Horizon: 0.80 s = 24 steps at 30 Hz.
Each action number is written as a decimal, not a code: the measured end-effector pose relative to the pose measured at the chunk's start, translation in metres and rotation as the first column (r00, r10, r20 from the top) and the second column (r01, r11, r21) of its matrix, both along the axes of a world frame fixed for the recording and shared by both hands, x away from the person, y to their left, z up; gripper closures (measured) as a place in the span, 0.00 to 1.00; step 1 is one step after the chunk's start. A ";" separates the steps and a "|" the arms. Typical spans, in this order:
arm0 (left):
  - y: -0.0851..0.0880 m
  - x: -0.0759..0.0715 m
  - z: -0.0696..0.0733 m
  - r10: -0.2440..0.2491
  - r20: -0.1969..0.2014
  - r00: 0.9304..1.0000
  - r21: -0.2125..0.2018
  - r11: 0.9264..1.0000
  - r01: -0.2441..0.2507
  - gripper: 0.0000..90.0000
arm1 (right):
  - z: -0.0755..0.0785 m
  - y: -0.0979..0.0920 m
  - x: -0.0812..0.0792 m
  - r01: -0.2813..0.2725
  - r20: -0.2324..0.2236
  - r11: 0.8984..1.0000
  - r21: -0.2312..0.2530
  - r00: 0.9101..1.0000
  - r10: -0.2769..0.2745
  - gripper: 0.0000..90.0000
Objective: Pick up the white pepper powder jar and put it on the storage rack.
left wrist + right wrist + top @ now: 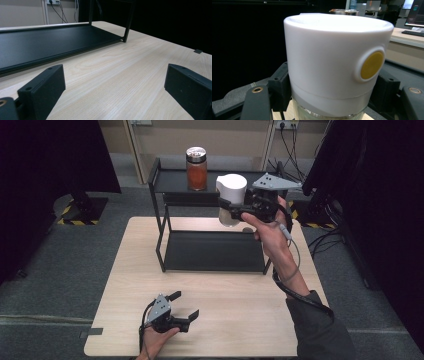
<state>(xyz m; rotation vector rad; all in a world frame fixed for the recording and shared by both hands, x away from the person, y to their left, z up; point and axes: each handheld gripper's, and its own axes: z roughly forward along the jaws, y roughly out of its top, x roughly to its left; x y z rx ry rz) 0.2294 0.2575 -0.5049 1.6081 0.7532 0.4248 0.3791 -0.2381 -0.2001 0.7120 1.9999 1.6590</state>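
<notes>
Right tool (231, 210) raised beside shelf, clamped on white-lidded jar (231, 197); left tool (185, 306) apart, resting on table.

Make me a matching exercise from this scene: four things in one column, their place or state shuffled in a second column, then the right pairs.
Things:
1. jar with white lid
2. jar of orange contents
3. left gripper
4. black rack

Places or states:
A. low over the table's near edge, fingers apart, nothing between them
B. standing on the wooden table, two shelves
C. clamped in the right gripper, held up beside the top shelf
D. standing on the rack's top shelf

Pairs: 1-C, 2-D, 3-A, 4-B
</notes>
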 end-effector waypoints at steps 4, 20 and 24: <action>0.000 0.000 0.000 0.001 0.001 1.000 0.001 1.000 -0.001 0.03 | 0.010 0.002 0.003 0.007 0.001 1.000 -0.001 1.000 -0.007 0.34; 0.000 0.000 0.000 -0.004 0.001 1.000 0.000 1.000 0.004 0.03 | 0.036 0.020 0.024 0.094 -0.006 0.995 -0.023 0.996 -0.094 0.34; 0.000 0.000 0.000 -0.005 0.001 1.000 0.000 1.000 0.005 0.03 | 0.038 0.025 0.030 0.118 -0.008 0.993 -0.018 0.993 -0.119 0.34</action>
